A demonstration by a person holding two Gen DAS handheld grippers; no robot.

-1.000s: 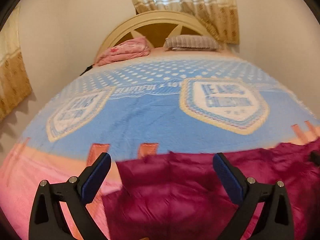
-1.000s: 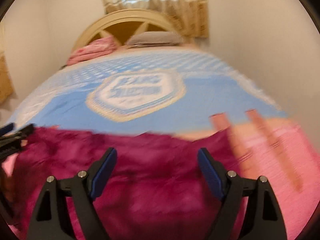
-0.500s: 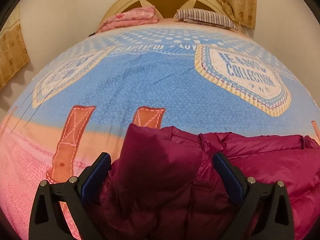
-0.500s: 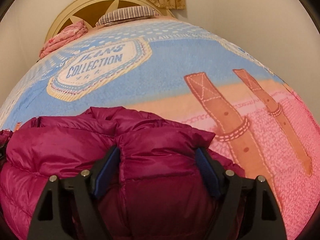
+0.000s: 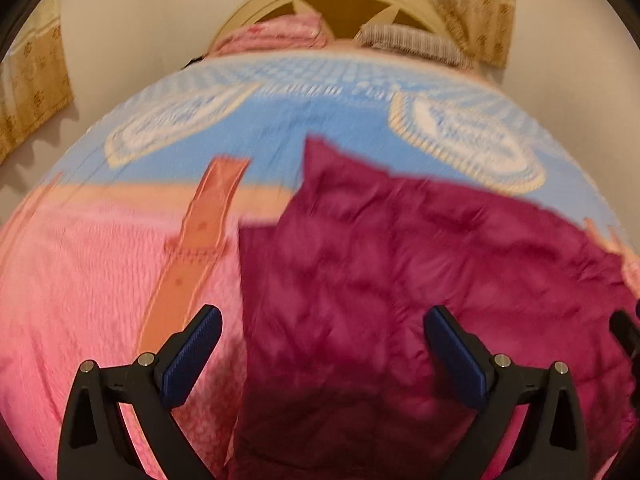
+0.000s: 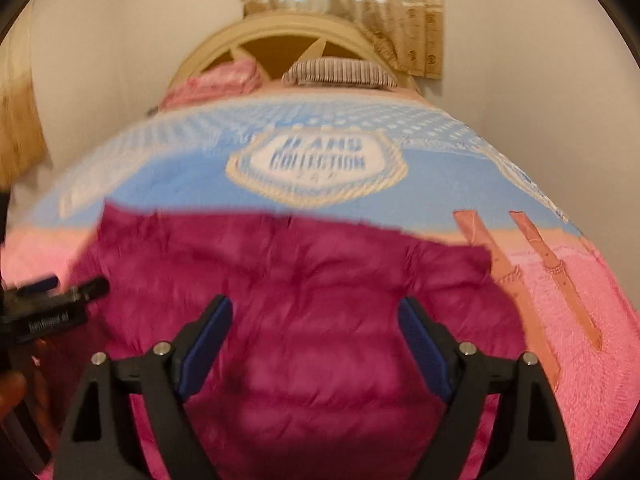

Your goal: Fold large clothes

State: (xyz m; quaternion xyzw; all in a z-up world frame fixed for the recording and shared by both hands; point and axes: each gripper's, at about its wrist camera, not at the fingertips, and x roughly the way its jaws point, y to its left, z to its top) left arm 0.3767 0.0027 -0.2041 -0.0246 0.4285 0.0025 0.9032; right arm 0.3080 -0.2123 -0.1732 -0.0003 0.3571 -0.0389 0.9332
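A large magenta puffer jacket [image 5: 400,264] lies spread on the bed near its foot end; it also fills the lower middle of the right wrist view [image 6: 304,292]. My left gripper [image 5: 322,344] is open and empty above the jacket's left part, its left finger over the pink blanket. My right gripper [image 6: 314,334] is open and empty above the jacket's right part. The left gripper's body shows at the left edge of the right wrist view [image 6: 48,304]. Both views are motion-blurred.
The bed carries a blue and pink blanket [image 5: 100,280] with printed badges and belt straps [image 6: 556,276]. A folded pink quilt [image 5: 276,32] and a striped pillow [image 6: 340,74] lie at the headboard [image 6: 280,36]. Walls and curtains surround the bed.
Both grippers have risen and pulled back from the jacket. The jacket, bunched between the fingers half a second ago, now lies flatter and wider on the bed.
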